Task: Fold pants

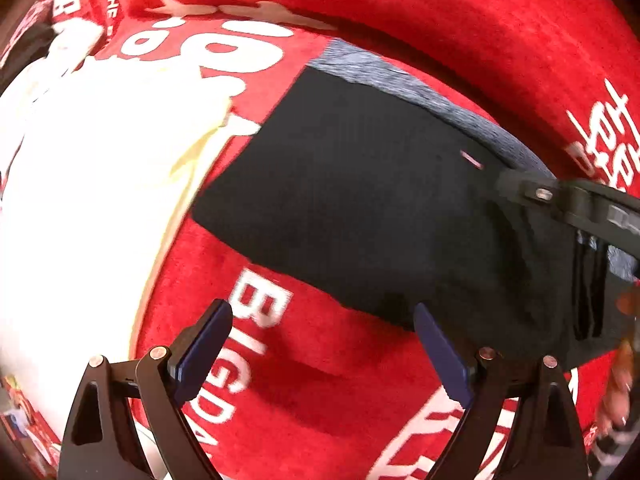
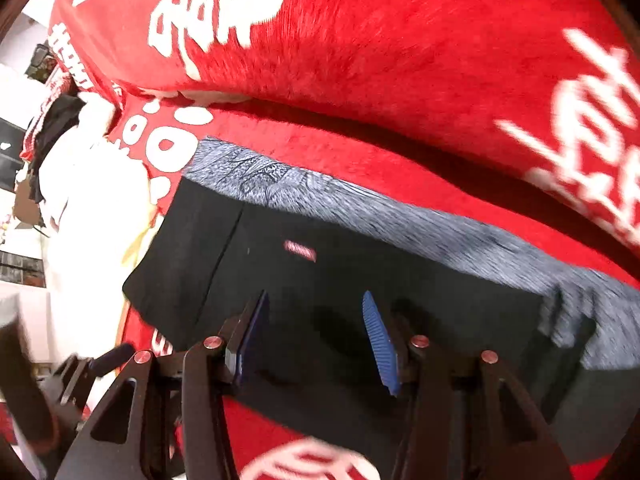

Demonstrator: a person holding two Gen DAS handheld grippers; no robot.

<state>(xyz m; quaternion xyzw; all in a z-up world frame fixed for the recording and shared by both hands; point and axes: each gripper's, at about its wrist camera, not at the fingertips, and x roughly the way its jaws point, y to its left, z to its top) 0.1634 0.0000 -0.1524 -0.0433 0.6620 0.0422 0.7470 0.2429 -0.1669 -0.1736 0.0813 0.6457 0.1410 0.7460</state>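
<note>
2 grippers hang above the black pants (image 1: 360, 200), which lie folded into a flat dark rectangle on a red plush blanket (image 1: 460, 28) printed with white lettering. Taking the pants as the landmark: a grey heathered garment (image 1: 420, 92) shows along their far edge, apparently underneath them, and a white cloth (image 1: 80, 200) lies just beside their left end. A small pink label (image 2: 300, 251) sits on the pants' upper face.

The left gripper (image 1: 320, 344) is over the blanket just off the pants' near edge, its jaws wide apart with nothing between them; only its right pad (image 1: 440, 356) overlaps the dark fabric in this view. The right gripper (image 2: 316, 336) is over the pants' middle, jaws about half apart, and nothing appears pinched, though contact with the cloth cannot be told from the blurred frame.

The pants look light, soft and limp, so they will probably sag and drag across the plush pile rather than slide cleanly. A single-layer pinch would likely peel the stack open. The better hold seems to be at the 2 corners of 1 short end, biting through every layer, then lifting both together so the fold stays square.
</note>
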